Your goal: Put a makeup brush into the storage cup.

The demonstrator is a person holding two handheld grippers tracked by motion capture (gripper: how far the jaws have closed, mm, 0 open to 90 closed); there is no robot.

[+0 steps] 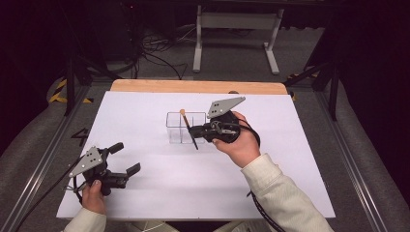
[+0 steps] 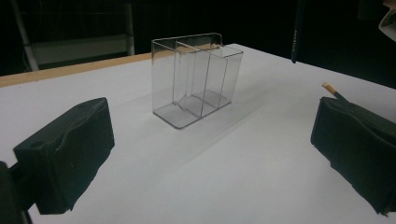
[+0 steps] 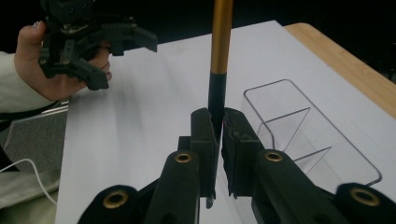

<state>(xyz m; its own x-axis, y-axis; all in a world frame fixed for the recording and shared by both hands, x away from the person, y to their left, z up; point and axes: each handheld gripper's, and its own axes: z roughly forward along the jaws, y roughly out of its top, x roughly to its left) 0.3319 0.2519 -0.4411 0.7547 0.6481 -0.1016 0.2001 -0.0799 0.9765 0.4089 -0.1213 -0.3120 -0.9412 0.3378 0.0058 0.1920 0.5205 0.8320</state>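
Observation:
My right gripper (image 1: 194,131) is shut on a thin black-and-gold stick (image 1: 188,128), held nearly upright in the air. In the right gripper view the pads (image 3: 205,130) pinch its black shaft (image 3: 216,100), with the gold part rising above. A clear plastic organizer (image 1: 180,126) with a few compartments stands on the white table top (image 1: 145,116); the stick hangs just beside it, not inside. In the left gripper view the organizer (image 2: 196,86) stands ahead and the stick's dark shaft (image 2: 294,37) hangs to its right. My left gripper (image 1: 124,158) rests open near the front left, with nothing between its pads (image 2: 70,154).
A wooden strip (image 1: 193,86) edges the table's far side, with dark floor, cables and a white frame beyond. Metal rails run along both sides. A thin dark stick end with a pale tip (image 2: 329,88) shows behind the left gripper's right pad.

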